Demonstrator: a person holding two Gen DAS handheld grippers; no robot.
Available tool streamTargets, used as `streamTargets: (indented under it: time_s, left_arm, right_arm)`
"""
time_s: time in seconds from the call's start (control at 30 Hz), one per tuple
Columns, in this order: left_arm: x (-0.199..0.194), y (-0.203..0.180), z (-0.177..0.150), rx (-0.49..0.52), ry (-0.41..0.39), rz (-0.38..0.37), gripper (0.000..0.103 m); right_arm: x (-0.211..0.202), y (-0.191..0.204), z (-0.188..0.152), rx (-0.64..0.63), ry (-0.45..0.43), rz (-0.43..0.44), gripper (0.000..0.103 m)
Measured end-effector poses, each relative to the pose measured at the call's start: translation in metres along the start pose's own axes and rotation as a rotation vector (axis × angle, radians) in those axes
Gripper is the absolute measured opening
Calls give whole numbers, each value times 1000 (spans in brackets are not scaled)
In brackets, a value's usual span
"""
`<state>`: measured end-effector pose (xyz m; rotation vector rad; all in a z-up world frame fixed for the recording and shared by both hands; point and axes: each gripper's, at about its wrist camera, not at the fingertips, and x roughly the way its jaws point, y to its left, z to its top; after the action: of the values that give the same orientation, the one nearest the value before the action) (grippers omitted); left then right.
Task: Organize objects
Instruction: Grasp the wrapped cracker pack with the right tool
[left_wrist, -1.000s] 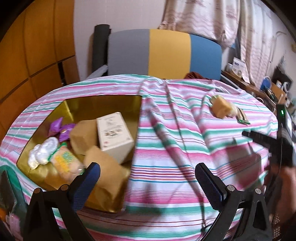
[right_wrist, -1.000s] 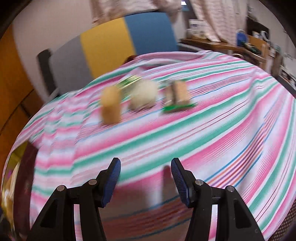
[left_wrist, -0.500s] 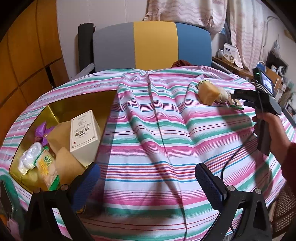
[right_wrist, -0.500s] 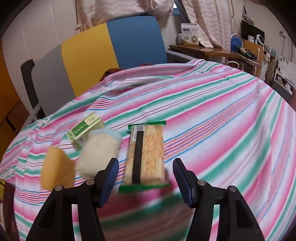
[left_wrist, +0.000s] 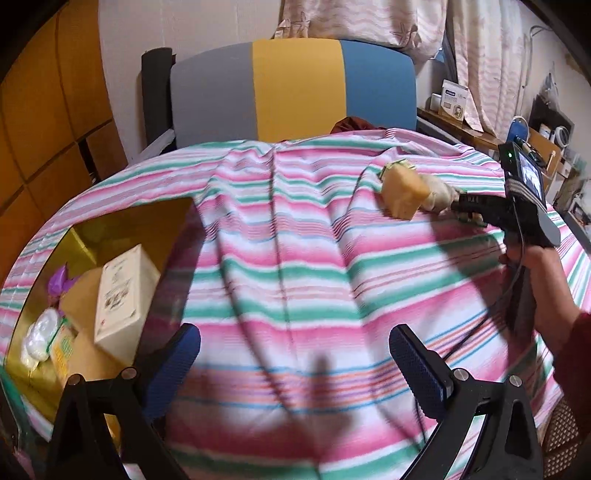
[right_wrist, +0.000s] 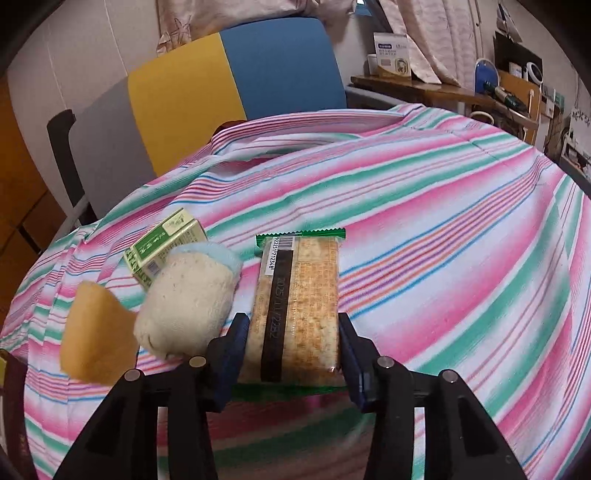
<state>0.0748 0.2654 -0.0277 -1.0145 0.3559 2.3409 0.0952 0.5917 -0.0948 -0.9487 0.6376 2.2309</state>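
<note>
Right hand-held gripper (right_wrist: 293, 343): narrow, blue pads at both long sides of the cracker packet (right_wrist: 297, 302), seemingly touching it; packet lying flat on the striped cloth (right_wrist: 424, 221) of the desk, green sealed edge and barcode pointing away from the camera. Cannot tell if the packet is really pressed or only framed.

Just left of the packet: a cream plush toy (right_wrist: 188, 299) with a light blue part on top. Behind the toy, touching it: a small green and yellow box (right_wrist: 162, 247). Left of the toy, close to it: a yellow-orange sponge-like block (right_wrist: 94, 332), tilted.

Left hand-held gripper (left_wrist: 295, 354): wide open, holding nothing, above bare cloth at the near edge of the desk.

In the left wrist view, at the left side: a golden tray (left_wrist: 122, 225) holding a cream carton (left_wrist: 123, 299), brown paper packages, a purple wrapper (left_wrist: 59, 282), a white round packet (left_wrist: 40, 332) and a yellow-green snack bag (left_wrist: 64, 349). Well apart from the tray, far right on the cloth: the same block (left_wrist: 404, 194) and toy, with the right device and the hand (left_wrist: 535, 269) beside them.

Behind the desk: a chair (left_wrist: 295, 88) with grey, yellow and blue back.
</note>
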Motion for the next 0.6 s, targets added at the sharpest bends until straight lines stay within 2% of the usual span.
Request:
streamTargets:
  time_s: [0.17,0.33,0.6]
  left_arm:
    - [13,-24,26,28,-50,-22,103]
    - [42,-58,63,83,-89,-36,103]
    - [101,-110,113,159,-77,-63,103]
  right_arm:
    - [-20,-2,-21,-34,14,-17,47]
    - [-27,-9,-34,-7,-29,-4,47]
    - [-25,-1,-38,-47,-59,-49,47]
